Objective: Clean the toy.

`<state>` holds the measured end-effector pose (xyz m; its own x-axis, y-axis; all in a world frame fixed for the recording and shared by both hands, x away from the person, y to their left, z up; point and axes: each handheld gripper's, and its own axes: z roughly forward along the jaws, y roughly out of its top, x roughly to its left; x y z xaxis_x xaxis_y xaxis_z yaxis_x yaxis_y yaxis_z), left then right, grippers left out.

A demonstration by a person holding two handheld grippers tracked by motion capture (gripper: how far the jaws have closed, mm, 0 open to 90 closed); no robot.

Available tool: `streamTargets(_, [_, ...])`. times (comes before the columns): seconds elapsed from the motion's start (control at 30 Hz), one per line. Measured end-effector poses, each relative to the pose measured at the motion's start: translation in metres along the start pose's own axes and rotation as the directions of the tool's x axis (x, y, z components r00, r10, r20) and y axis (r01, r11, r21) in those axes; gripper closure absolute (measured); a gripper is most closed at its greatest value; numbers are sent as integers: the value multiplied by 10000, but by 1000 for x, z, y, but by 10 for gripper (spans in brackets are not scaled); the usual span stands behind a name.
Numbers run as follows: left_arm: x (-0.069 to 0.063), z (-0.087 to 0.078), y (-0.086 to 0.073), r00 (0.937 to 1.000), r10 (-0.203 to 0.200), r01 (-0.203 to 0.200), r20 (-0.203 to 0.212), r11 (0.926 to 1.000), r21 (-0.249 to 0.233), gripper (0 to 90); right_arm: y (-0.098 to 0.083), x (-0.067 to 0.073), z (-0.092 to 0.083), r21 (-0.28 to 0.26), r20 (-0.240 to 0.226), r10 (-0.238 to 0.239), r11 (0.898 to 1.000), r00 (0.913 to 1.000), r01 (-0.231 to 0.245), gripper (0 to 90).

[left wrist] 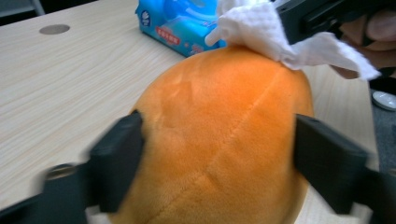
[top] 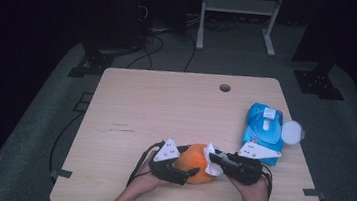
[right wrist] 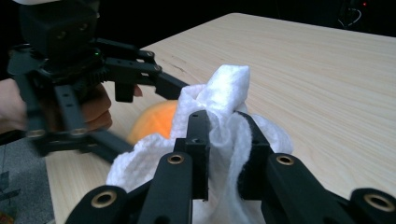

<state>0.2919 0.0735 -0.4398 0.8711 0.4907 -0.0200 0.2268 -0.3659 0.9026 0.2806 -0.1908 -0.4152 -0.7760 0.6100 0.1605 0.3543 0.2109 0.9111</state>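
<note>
**Wiping the orange plush, left steadies, right wipes**

My left gripper [left wrist: 219,154] straddles the orange plush toy [left wrist: 219,140], one jaw on each flank, about half open. The pads look to be at the fabric, but I can't tell if they press or just bracket it. The toy sits at the near edge of the wooden table [top: 166,104], between my two hands, with its long axis running left-right across the table and its seam running away from the left gripper.

My right gripper [right wrist: 224,140] is clamped nearly shut on a white wet wipe [right wrist: 224,93], which drapes onto the toy's top right end. So the toy lies just left of the right gripper and the wipe is touching it; the next stroke likely goes leftward along the long axis.

Farther right: a blue wet-wipe pack [top: 263,127], lid flipped open.

Count: one plush, one wipe out, one pack, two grippers.
</note>
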Motion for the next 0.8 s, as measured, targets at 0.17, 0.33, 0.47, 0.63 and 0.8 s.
streamTargets(0.17, [-5,-15,11,9909,866,-925,-1026,9943,-539,386,6,2,5,-161,-174,5,9999,9998,-8,767])
streamTargets(0.33, [-2,-17,7,9993,320,-326,-200,9990,-310,319,-4,-3,13,96,-245,78,9999,9997,-76,770])
streamTargets(0.47, [-9,-17,3,9984,501,-509,245,9982,320,326,-6,0,7,303,-403,388,9988,9984,-376,766])
streamTargets(0.63, [-6,-32,6,9964,389,-394,750,9992,53,308,3,23,11,667,-505,-747,9947,9959,780,765])
streamTargets(0.8, [6,-32,4,9990,-236,231,376,9997,127,276,-7,18,4,1080,-966,-126,9939,9952,230,767])
